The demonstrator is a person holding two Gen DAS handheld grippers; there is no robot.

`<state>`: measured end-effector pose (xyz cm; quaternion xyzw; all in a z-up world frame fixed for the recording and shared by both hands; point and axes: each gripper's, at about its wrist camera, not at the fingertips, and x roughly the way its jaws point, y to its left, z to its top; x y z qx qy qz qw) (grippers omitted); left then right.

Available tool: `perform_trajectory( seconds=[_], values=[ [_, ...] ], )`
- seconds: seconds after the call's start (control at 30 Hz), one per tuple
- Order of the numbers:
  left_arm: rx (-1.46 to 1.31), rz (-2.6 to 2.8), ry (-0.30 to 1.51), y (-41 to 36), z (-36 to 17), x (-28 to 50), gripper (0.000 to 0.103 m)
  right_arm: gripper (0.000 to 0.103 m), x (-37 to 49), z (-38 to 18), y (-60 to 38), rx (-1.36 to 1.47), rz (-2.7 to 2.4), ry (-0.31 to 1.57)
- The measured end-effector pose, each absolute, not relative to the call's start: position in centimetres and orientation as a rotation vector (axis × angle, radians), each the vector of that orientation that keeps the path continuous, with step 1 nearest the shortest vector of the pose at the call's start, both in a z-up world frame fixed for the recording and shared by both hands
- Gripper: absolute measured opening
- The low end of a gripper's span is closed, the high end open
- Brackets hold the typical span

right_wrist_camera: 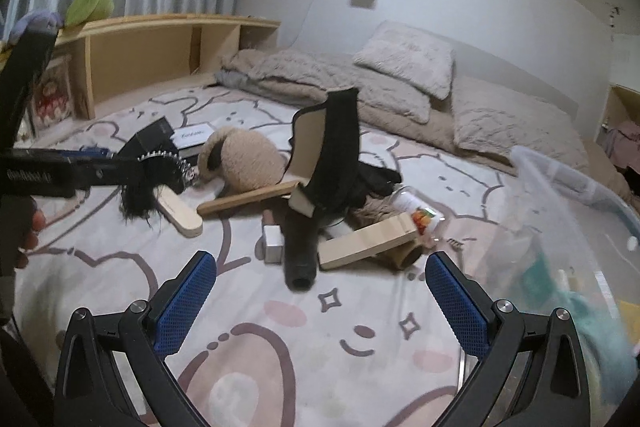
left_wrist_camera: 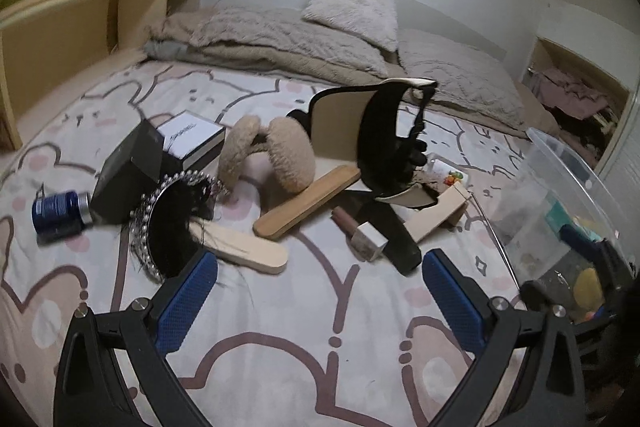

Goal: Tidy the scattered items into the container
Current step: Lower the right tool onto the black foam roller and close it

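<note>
bedroom, cartoon-print bedsheet [left_wrist_camera: 280, 327] strewn with clutter, pillows heaped at the wall. far left: blue jar [left_wrist_camera: 60, 213] on its side, then black box [left_wrist_camera: 128, 179], then pearl-rimmed mirror [left_wrist_camera: 168, 227] lying over a pale wooden paddle [left_wrist_camera: 248, 251]. centre: furry earmuffs [left_wrist_camera: 272, 155], a second wooden paddle [left_wrist_camera: 308, 203] angled up to the right, a black tube [right_wrist_camera: 302, 251] pointing its open end toward the right tongs [right_wrist_camera: 320, 303]. right edge: clear container [left_wrist_camera: 568, 211], already part filled.

left tongs [left_wrist_camera: 320, 303] spread wide, holding nothing, hovering over bare sheet; mirror just beside the left blue pad. right tongs equally wide and empty. probably next: the black tube, long axis running straight away from the right tongs, so nearer that side; container also to that side.
</note>
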<state>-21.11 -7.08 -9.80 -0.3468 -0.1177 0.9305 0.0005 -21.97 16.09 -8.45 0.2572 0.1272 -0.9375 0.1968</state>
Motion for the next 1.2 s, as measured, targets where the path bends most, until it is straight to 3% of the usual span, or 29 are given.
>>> perform_trajectory(
  seconds=[0.47, 0.77, 1.03, 1.07, 1.13, 1.2],
  values=[
    [-1.197, 2.855, -0.509, -8.7, -12.5, -22.3, 0.103, 0.103, -28.8, -14.5, 12.8, 0.948, -2.597, 0.291],
    [-1.255, 2.804, -0.579, -9.7, -13.8, -22.8, 0.103, 0.103, -32.4, -18.0, 9.9, 1.127, -2.558, 0.478],
    [-1.280, 2.788, -0.626, -11.0, -14.4, -22.9, 0.103, 0.073, -34.1, -19.2, 9.2, 1.189, -2.540, 0.552],
    [-1.280, 2.786, -0.631, -11.1, -14.4, -22.9, 0.103, 0.067, -34.2, -19.3, 9.1, 1.192, -2.544, 0.570],
    [-1.282, 2.791, -0.630, -11.3, -14.5, -22.9, 0.103, 0.043, -33.9, -19.3, 9.0, 1.181, -2.511, 0.566],
    [-1.287, 2.790, -0.633, -11.4, -14.6, -22.9, 0.103, 0.039, -33.2, -19.3, 8.9, 1.168, -2.498, 0.586]
  ],
)
